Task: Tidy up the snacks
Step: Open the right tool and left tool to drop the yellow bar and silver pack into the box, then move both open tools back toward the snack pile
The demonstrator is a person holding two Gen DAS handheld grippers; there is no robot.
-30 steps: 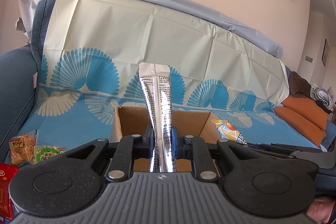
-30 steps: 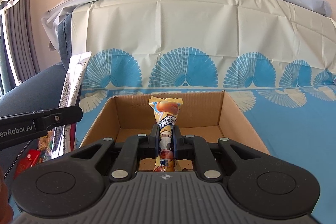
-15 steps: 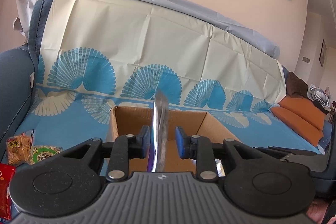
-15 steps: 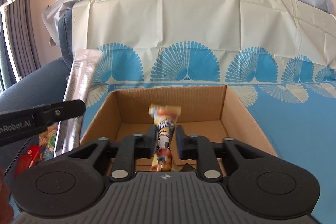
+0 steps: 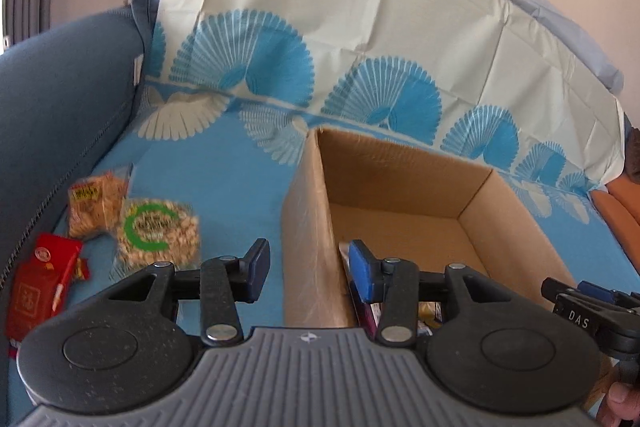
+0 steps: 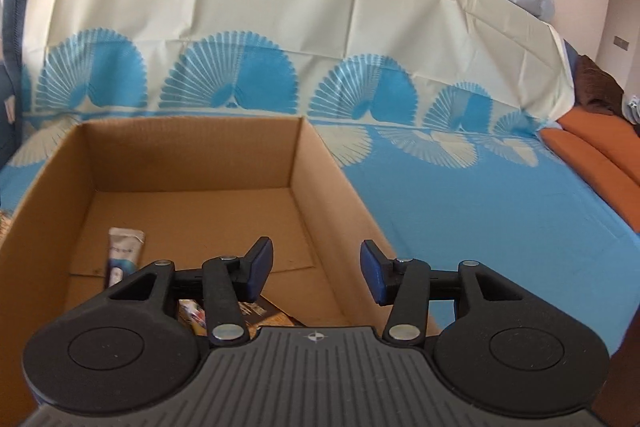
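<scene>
Left gripper (image 5: pixel 306 269): we held it with the jaws spread wide and nothing between them; the 2 blue pads straddled the near left wall of the cardboard box (image 5: pixel 304 227) without gripping it.

Right gripper (image 6: pixel 316 273): we held it wide open and empty as well, hovering above the near right part of the box.

Cardboard box: it sat open-topped on the blue patterned cover (image 5: pixel 224 187) over the sofa seat, and most of its floor was bare.

Packed snacks: in the right wrist view we saw a silver stick packet (image 6: pixel 122 255) lying flat on the box floor at the near left, and at least 1 colourful wrapper (image 6: pixel 192 313) close to the near wall, partly hidden behind the gripper body. We could not count the hidden ones.

Loose snacks: 3 items lay outside the box, to its left on the cover: an orange cracker bag (image 5: pixel 96 203), a clear bag with a green ring label (image 5: pixel 158 233) touching it, and a red packet (image 5: pixel 40 283) nearest us beside the sofa arm (image 5: pixel 60 99).

Progress: we judged the task partly done, with a few snacks in the box and at least 3 left to move.

Next need: we judged the left gripper was best placed for the loose pile, since the bags lay on its side.
</scene>
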